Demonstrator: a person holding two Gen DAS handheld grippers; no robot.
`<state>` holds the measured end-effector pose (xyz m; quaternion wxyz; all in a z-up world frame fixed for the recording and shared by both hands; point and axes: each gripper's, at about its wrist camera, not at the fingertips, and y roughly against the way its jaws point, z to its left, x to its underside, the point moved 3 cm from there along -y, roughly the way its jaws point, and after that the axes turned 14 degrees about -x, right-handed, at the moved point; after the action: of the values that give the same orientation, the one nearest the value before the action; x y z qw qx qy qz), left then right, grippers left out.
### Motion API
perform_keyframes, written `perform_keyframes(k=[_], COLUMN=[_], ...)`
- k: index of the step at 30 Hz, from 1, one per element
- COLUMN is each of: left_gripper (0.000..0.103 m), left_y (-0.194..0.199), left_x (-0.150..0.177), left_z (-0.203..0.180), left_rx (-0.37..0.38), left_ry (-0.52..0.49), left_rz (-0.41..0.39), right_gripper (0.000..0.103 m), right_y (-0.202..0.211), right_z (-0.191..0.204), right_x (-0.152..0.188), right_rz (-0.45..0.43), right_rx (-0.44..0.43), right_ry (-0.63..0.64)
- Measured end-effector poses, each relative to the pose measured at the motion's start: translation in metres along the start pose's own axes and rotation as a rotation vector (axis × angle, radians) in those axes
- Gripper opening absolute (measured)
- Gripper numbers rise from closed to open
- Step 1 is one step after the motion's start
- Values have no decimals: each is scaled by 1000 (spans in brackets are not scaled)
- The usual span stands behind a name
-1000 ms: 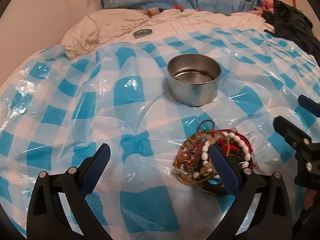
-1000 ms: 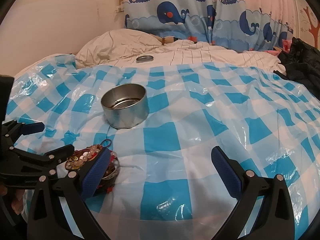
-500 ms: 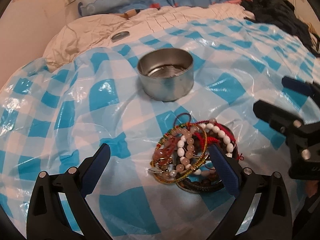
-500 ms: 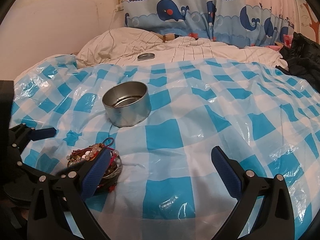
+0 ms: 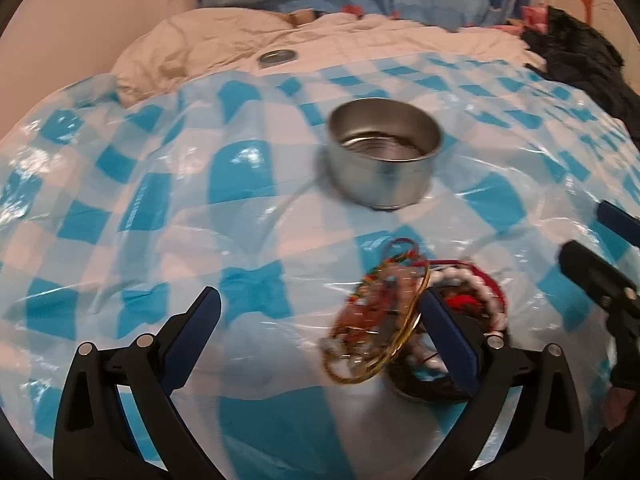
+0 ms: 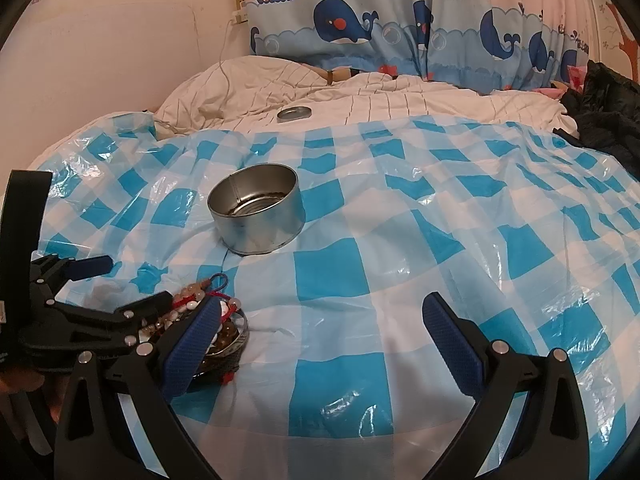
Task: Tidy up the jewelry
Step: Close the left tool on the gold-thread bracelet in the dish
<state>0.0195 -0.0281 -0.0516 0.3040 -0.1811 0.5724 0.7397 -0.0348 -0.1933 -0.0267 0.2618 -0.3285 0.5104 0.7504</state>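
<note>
A tangled pile of bead and cord bracelets [image 5: 404, 312] lies on the blue-checked plastic sheet; it also shows in the right wrist view [image 6: 212, 320], seemingly on a small round lid. An empty round metal tin [image 5: 386, 156] stands behind it, also in the right wrist view [image 6: 258, 214]. My left gripper [image 5: 320, 332] is open, its right finger over the pile. My right gripper [image 6: 320, 340] is open and empty, its left finger beside the pile.
The checked sheet [image 6: 440, 208] covers a soft bed. A metal lid [image 6: 294, 113] lies on the white quilt behind. Dark clothing [image 6: 608, 108] lies at the far right. A whale-print curtain [image 6: 400, 28] hangs at the back.
My left gripper has shifted left, so the pile and tin sit further right in its view, which is blurred. The right gripper has hardly moved.
</note>
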Motion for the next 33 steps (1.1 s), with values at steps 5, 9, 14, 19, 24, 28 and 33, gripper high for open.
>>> perform_keyframes(k=[5,9,14,19,24,28,33], left_gripper=[86,85,64,19,9,4,3], left_y=[1,2,5,-2,-6,-8,-5], left_x=[1,0,-1,-1,-2,-3,-6], left_z=[-10,-15,-23,-11,12,23,34], left_rx=[23,14,-1,77,225,328,402], left_ry=[-28,-51,-103,-41,110,198,271], left_rz=[-9,-25,-49,7,52,77,74], right_gripper=[97,97,97,97,97,97,97], right_y=[-1,-1,-2,-1,-1,-1,-1], right_z=[2,3,4,5,3,3,6], right_x=[-1,-1,-1,-1,-1,0,-1], right_rz=[3,4,4,3,2,3,6], right_rx=[-5,-8,-12,-12,-13,-13,-19], right_ry=[-1,-3,-4,-5,-5,-6,-6])
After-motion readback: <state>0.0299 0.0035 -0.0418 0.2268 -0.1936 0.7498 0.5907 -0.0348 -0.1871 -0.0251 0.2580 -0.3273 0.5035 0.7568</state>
